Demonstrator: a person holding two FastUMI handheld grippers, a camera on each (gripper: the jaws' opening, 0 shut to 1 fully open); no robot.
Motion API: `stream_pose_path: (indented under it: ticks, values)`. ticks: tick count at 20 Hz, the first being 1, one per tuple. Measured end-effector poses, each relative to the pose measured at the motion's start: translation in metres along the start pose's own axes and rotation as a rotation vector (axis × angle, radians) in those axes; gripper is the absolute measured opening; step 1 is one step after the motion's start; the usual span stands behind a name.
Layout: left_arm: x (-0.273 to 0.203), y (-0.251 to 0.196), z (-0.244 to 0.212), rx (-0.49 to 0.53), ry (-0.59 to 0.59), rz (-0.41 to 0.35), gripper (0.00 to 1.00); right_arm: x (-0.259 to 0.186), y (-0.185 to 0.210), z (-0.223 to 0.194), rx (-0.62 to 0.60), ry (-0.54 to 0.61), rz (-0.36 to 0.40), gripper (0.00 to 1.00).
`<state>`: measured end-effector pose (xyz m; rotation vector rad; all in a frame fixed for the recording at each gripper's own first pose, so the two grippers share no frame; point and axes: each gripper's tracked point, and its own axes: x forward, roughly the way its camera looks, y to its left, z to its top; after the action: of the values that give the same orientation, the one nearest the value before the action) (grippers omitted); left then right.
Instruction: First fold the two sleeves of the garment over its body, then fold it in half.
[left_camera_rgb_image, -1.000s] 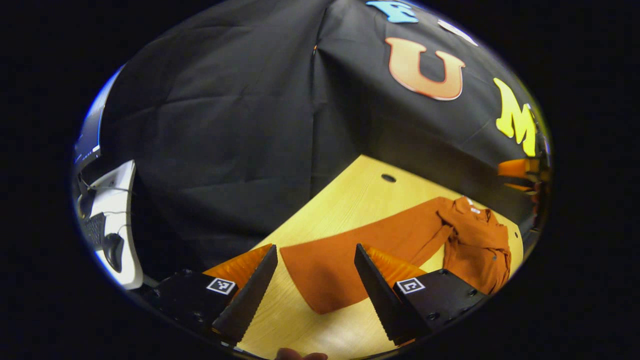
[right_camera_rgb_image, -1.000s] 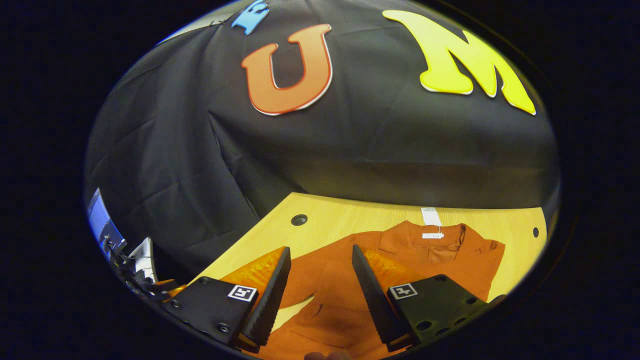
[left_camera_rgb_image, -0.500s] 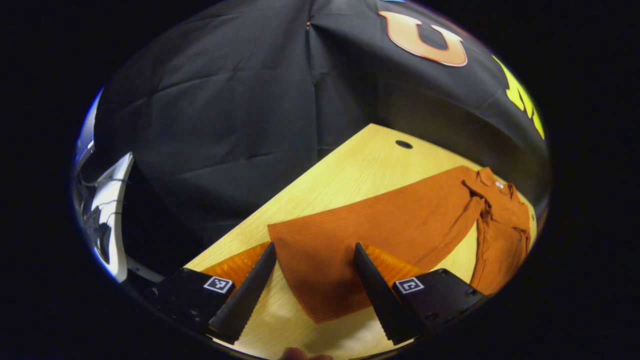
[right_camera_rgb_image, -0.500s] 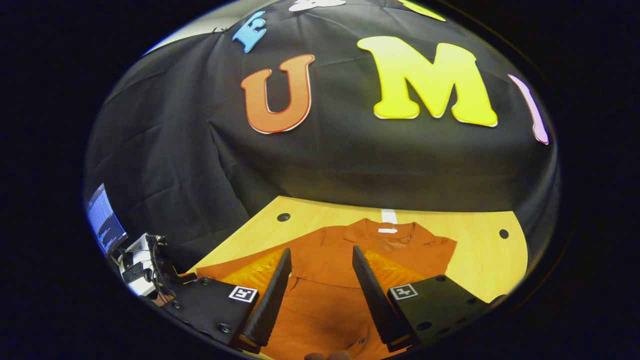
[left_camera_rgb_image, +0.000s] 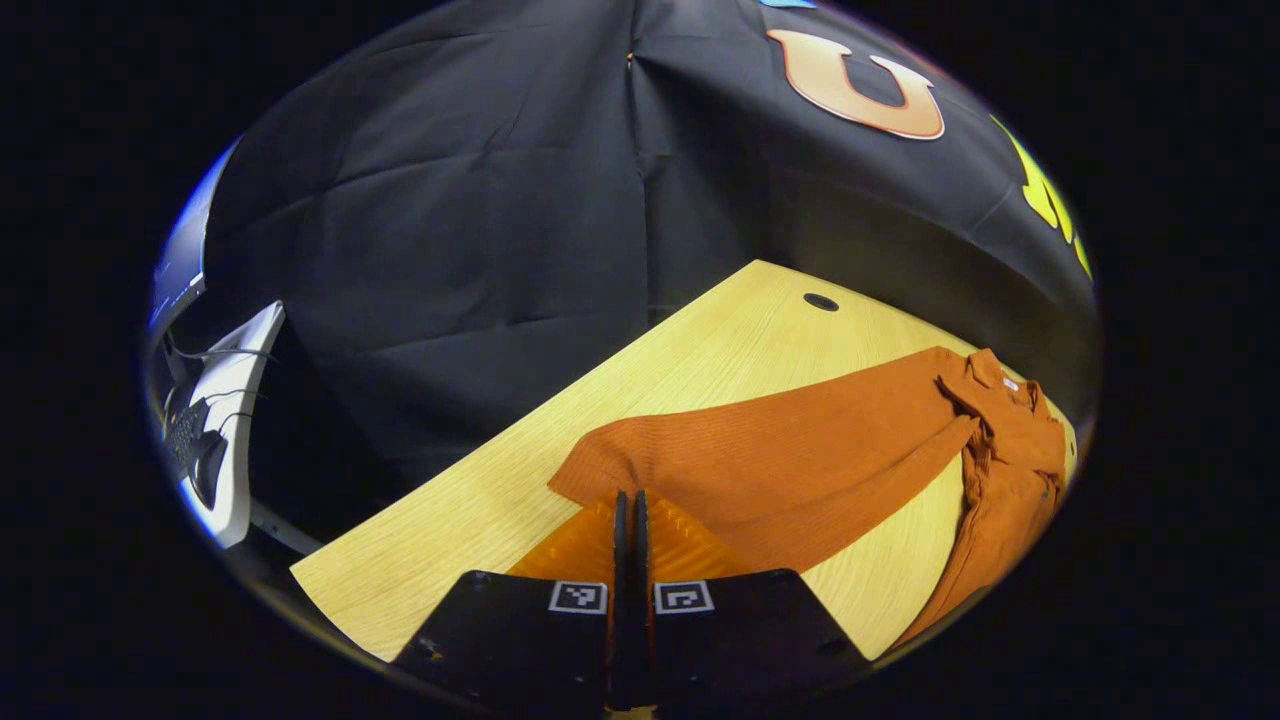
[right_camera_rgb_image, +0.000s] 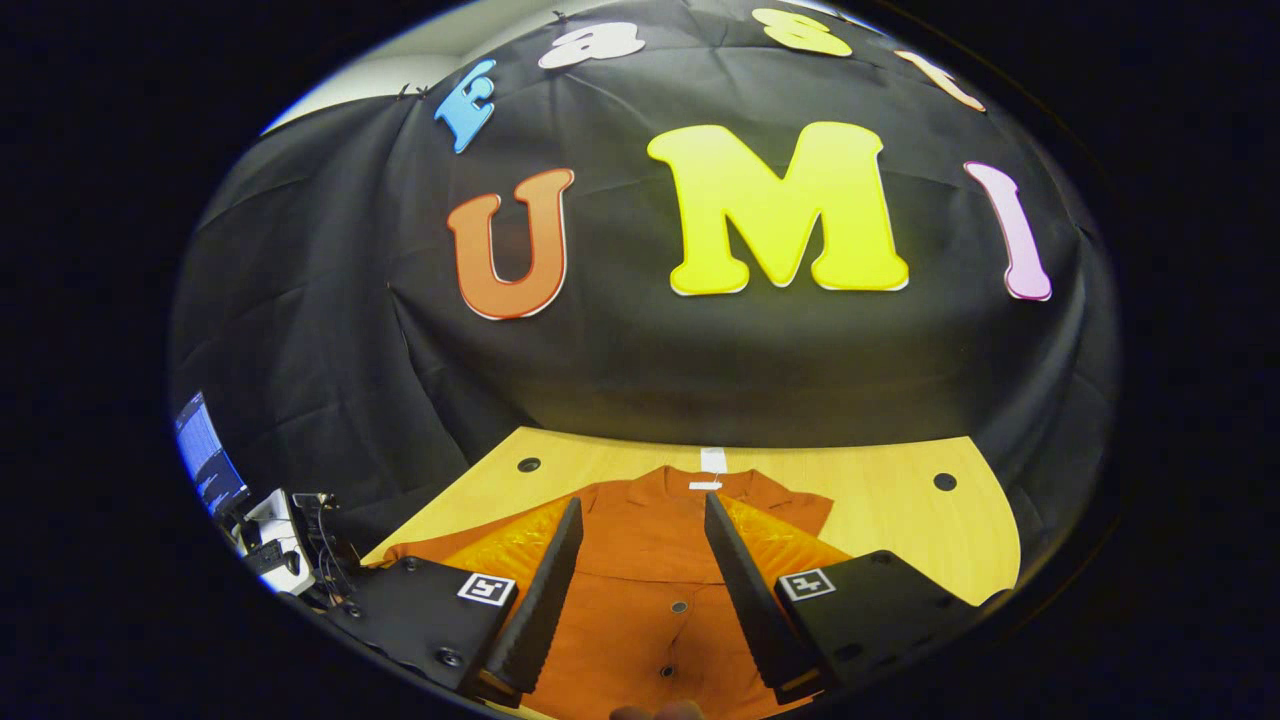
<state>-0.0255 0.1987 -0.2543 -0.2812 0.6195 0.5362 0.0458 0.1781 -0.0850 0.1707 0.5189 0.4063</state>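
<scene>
Wooden table (left_camera_rgb_image: 700, 340), running from the lower left to the right edge of the left gripper view and across the lower middle of the right gripper view; it carries the work. Two round cable holes (right_camera_rgb_image: 529, 465) sit near its far edge.

Rust-orange garment (right_camera_rgb_image: 650, 560), lying flat on the table. In the right gripper view its buttoned body fills the lower centre, collar and white tag (right_camera_rgb_image: 712, 462) toward the wall. In the left gripper view the body lies at the right edge and one long sleeve (left_camera_rgb_image: 780, 450) stretches out leftward across the table, apart from the body.

Task status, judged from the layout: this sleeve is not yet folded over the body; the other sleeve cannot be made out; the fold in half remains to be done. The first step appears to be just beginning.

Left gripper (left_camera_rgb_image: 628, 520), lower centre of its view: fingers brought together at the cuff end of the sleeve. Whether cloth is caught between them cannot be told.

Right gripper (right_camera_rgb_image: 640, 570), lower centre of its view: fingers spread apart above the body, holding nothing.

Surroundings: a white stand with cables and dark equipment (left_camera_rgb_image: 215, 430) at the left edge, off the table. Nothing on the table lies across the sleeve's path to the body.
</scene>
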Motion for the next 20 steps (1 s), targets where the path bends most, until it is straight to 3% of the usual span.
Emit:
stream_pose_path:
  ticks: [1, 2, 4, 6, 11, 16, 20]
  values:
    - [-0.005, -0.005, 0.007, -0.019, -0.003, -0.011, 0.03, -0.006, -0.008, 0.003, 0.004, -0.009, -0.012, 0.75]
    - [-0.008, -0.01, 0.019, -0.022, -0.019, -0.025, 0.03, -0.011, -0.016, 0.002, 0.0, -0.017, -0.024, 0.8]
    - [-0.014, -0.029, 0.054, -0.015, -0.066, -0.066, 0.03, -0.019, -0.03, -0.002, -0.032, -0.022, -0.046, 0.8]
    - [-0.027, -0.056, 0.096, 0.001, -0.116, -0.123, 0.03, -0.029, -0.035, -0.008, -0.04, -0.03, -0.048, 0.89]
    - [-0.071, -0.157, 0.189, 0.065, -0.226, -0.264, 0.03, -0.059, -0.073, -0.009, 0.009, -0.086, -0.072, 0.94]
    - [-0.103, -0.269, 0.223, 0.113, -0.254, -0.38, 0.03, -0.098, -0.131, -0.013, 0.048, -0.137, -0.153, 0.95]
    - [-0.128, -0.383, 0.209, 0.206, -0.262, -0.505, 0.03, -0.137, -0.183, -0.021, 0.043, -0.162, -0.24, 0.92]
